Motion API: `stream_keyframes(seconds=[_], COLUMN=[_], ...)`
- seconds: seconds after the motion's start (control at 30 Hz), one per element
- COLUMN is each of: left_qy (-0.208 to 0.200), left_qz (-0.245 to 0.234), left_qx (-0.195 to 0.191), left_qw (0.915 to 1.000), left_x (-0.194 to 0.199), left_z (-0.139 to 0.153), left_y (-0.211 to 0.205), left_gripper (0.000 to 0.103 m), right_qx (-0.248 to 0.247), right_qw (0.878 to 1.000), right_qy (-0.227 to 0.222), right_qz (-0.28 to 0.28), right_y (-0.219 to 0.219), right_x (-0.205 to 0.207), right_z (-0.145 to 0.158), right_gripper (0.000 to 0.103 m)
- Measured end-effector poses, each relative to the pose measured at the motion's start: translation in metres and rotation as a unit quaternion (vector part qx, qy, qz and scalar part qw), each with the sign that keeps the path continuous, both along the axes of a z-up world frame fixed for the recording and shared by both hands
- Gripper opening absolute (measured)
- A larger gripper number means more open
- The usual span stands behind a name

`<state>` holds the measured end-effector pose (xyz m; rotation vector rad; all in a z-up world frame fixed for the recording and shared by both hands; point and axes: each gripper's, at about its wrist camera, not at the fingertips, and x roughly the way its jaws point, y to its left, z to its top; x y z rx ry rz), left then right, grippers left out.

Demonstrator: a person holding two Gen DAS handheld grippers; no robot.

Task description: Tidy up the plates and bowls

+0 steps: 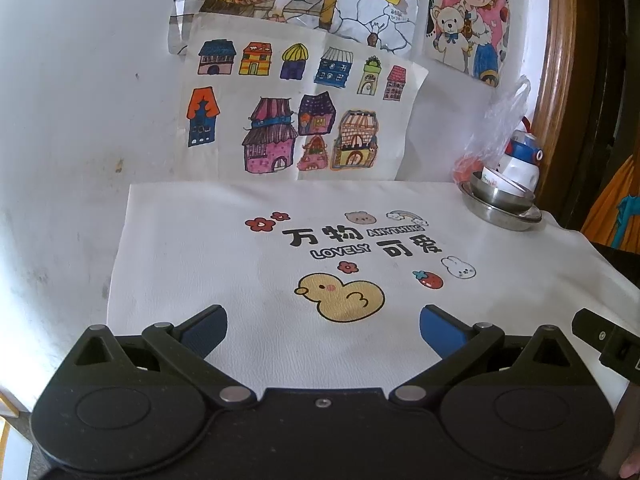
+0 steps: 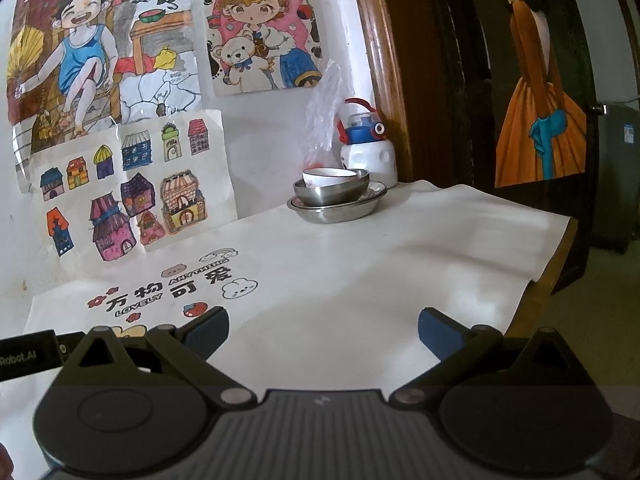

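- Over the near half of the tabletop (image 2: 360, 264), the right hand-held gripper (image 2: 323, 334) hangs with its 2 blue-padded fingers spread wide and nothing between them; the left hand-held gripper (image 1: 323, 332) beside it is equally wide and empty, above the duck print on the white cover.
- At the far right corner of the tabletop, well apart from both grippers, the dishes sit nested: a shallow steel plate (image 2: 336, 210) at the bottom, a steel bowl (image 2: 330, 192) in it, and a small white ceramic bowl (image 2: 329, 178) on top.
- Just behind the stack stand a white and blue bottle (image 2: 368, 152) and a clear plastic bag (image 2: 324, 116), near the wall.
- Judgement on handling: all 3 pieces look stiff. The steel is probably light and slick, so a pinch across the rim wall seems the surest hold. The ceramic bowl is likely heavier and chippable; it wants a gentle rim grip and a straight lift.
- All mouths face up, and the ceramic bowl seems slightly tilted. Being round, none has a long axis; the stack's axis is vertical.
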<state>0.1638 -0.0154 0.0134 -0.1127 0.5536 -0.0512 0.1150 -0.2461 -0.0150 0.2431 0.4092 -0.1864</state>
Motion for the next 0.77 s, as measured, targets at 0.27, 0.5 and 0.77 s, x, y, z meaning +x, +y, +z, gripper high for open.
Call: stream_keyframes(seconds=[0.27, 0.5, 0.77], left_qy=[0.001, 0.001, -0.002], left_qz=[0.000, 0.000, 0.000], left_qx=[0.002, 0.002, 0.001], left_qw=[1.0000, 1.0000, 1.0000], left_x=[0.0001, -0.0001, -0.0017], left_z=[-0.0006, -0.0004, 0.0018], left_y=[0.0004, 0.0007, 0.0016], left_gripper=[0.102, 0.102, 0.102], right_qx=[0.002, -0.006, -0.005], right_qw=[1.000, 1.000, 1.000], right_qy=[0.002, 0.002, 0.005], right_qz=[0.002, 0.007, 0.013], right_y=[0.0009, 0.0046, 0.0064], right_x=[-0.0007, -0.0013, -0.0020], right_z=[-0.0004, -0.0004, -0.0019], right_gripper=[0.103, 0.103, 0.103])
